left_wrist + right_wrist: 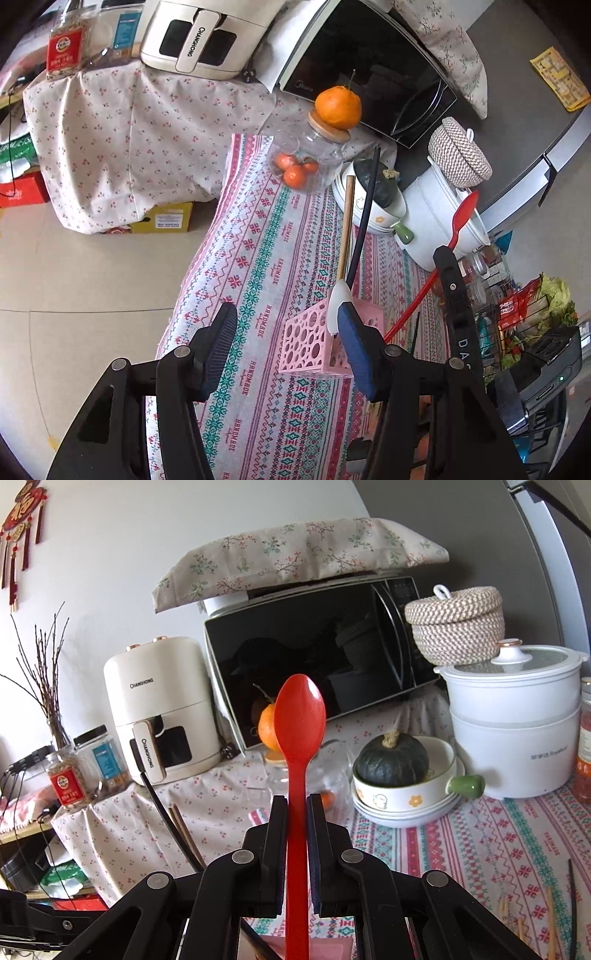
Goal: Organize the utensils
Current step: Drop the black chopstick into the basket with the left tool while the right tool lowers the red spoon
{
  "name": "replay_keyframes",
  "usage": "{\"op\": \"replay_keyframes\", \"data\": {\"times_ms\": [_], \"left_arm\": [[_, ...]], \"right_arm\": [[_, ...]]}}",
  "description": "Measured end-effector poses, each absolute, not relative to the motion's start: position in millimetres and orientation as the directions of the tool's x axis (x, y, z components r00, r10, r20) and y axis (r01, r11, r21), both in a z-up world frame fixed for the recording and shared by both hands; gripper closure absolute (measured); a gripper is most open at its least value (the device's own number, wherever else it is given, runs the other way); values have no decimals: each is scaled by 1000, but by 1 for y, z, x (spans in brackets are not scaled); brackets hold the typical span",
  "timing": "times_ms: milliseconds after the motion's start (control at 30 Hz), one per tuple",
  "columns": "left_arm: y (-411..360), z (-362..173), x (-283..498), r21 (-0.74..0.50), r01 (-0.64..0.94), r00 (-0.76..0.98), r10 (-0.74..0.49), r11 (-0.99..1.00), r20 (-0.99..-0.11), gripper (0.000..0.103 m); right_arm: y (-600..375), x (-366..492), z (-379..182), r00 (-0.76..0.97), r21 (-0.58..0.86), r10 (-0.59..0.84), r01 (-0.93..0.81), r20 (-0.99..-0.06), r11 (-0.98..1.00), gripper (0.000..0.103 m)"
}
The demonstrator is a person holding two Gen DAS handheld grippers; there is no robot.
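Observation:
A pink holder (306,341) pierced with round holes stands on the patterned tablecloth (266,258). A black chopstick (364,218), a wooden chopstick (347,225) and a white spoon (338,302) stick up out of it. My left gripper (287,309) hangs open above the holder's near left side. Its right finger (354,343) overlaps the holder, and its left finger (221,339) stands clear of it. My right gripper (296,805) is shut on the handle of a red spoon (300,716), whose bowl points up. In the left wrist view the red spoon (463,216) slants just right of the holder.
Behind stand a glass jar (310,162) with an orange (338,107) on its lid, a bowl holding a dark squash (393,760), a white steamer pot (517,734), a microwave (314,653) and an air fryer (159,709). Loose chopsticks (572,904) lie at the right. The table edge drops to the floor (92,277) on the left.

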State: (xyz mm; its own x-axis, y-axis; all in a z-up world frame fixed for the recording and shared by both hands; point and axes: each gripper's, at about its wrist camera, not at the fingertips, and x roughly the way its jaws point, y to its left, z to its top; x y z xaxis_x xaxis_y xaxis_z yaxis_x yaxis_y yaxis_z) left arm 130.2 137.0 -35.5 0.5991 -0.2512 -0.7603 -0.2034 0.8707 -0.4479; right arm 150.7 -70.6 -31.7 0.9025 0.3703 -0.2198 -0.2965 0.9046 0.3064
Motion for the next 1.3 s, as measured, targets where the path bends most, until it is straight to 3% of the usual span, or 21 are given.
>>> {"op": "replay_keyframes", "data": {"times_ms": [500, 800, 933, 1033, 1167, 1300], "left_arm": [[137, -38, 130, -461, -208, 598, -261, 863, -758, 44], [136, -38, 131, -462, -200, 596, -267, 864, -757, 44], [134, -36, 129, -459, -186, 602, -268, 869, -752, 44], [133, -32, 127, -456, -174, 611, -268, 873, -745, 44], [123, -27, 124, -437, -137, 615, -269, 889, -741, 44], [108, -23, 121, -412, -91, 615, -274, 907, -739, 44]], "right_arm": [[-43, 141, -54, 923, 155, 317, -288, -219, 945, 94], [-50, 133, -63, 909, 151, 330, -300, -254, 942, 94], [-56, 128, -65, 887, 160, 352, -318, -300, 935, 81], [-67, 123, -59, 877, 182, 356, -312, -322, 932, 79], [-91, 120, -40, 864, 218, 358, -296, -354, 930, 61], [-119, 122, -21, 835, 218, 331, -259, -440, 941, 60]]}}
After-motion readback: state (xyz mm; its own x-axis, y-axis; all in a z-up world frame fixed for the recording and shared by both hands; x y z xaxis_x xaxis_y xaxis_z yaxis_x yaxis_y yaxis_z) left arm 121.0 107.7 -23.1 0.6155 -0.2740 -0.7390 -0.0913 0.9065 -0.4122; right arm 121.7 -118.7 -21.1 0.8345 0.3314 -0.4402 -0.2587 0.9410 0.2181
